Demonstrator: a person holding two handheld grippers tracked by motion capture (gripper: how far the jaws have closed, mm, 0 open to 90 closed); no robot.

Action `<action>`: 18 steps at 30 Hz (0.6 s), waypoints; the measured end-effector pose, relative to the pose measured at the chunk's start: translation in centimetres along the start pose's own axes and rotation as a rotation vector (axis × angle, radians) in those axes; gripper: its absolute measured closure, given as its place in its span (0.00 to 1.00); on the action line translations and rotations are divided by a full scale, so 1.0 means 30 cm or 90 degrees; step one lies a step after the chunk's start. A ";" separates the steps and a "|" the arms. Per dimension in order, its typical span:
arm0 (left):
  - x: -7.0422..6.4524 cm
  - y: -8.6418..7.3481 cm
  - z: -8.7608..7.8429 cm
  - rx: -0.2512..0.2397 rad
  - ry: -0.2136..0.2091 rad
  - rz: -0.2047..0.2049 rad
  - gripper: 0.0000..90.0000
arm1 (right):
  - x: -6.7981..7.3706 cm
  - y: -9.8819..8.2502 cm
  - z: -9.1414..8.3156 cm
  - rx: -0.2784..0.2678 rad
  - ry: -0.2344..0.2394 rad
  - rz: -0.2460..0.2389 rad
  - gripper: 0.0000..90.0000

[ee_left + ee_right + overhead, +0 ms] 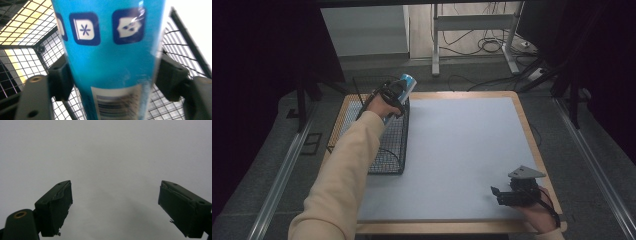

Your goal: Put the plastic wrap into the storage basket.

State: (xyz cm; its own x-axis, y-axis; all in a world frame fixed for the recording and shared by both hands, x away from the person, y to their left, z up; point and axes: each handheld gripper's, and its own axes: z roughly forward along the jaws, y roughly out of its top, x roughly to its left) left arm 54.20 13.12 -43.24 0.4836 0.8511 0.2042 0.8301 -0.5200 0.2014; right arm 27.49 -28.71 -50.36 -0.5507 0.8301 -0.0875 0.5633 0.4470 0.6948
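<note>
— What's the left hand-held gripper [396, 94] got?
— A blue can [107, 55] between its jaws, pads against its sides, above the wire basket [393, 145].
— And the right hand-held gripper [115, 205]?
— Spread, nothing between, over the grey worktop [462, 150], well apart from the can.

We see the table [522, 107] with a mat [462, 150] laid over most of its top. On the table's left part stands a wire basket [389, 150], its right wall along the mat's left edge. Our left gripper [398, 95] hangs over the basket's far end, and a can [404, 84] sits between its jaws, above the basket's mesh; whether the pads press on it we cannot quite tell. Our right gripper [504, 196] lies at the mat's near right corner, well apart from the basket. Behind the table, cables [484, 45] lie on the floor.
</note>
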 end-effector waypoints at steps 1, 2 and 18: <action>-0.006 -0.001 -0.017 -0.011 0.003 -0.003 0.26 | 0.000 0.000 0.000 0.000 0.000 0.000 0.14; -0.006 -0.001 -0.017 -0.011 0.003 -0.003 0.24 | 0.000 0.000 -0.001 -0.001 0.000 0.001 0.14; -0.061 -0.113 -0.204 -0.143 -0.071 -0.007 0.16 | -0.008 -0.007 -0.008 -0.005 -0.003 0.008 0.14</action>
State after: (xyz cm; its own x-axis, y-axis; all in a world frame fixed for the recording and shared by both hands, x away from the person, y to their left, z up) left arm 48.79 12.88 -38.43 0.5126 0.8532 0.0962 0.7591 -0.5026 0.4137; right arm 27.36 -29.09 -50.31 -0.5411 0.8370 -0.0814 0.5659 0.4340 0.7010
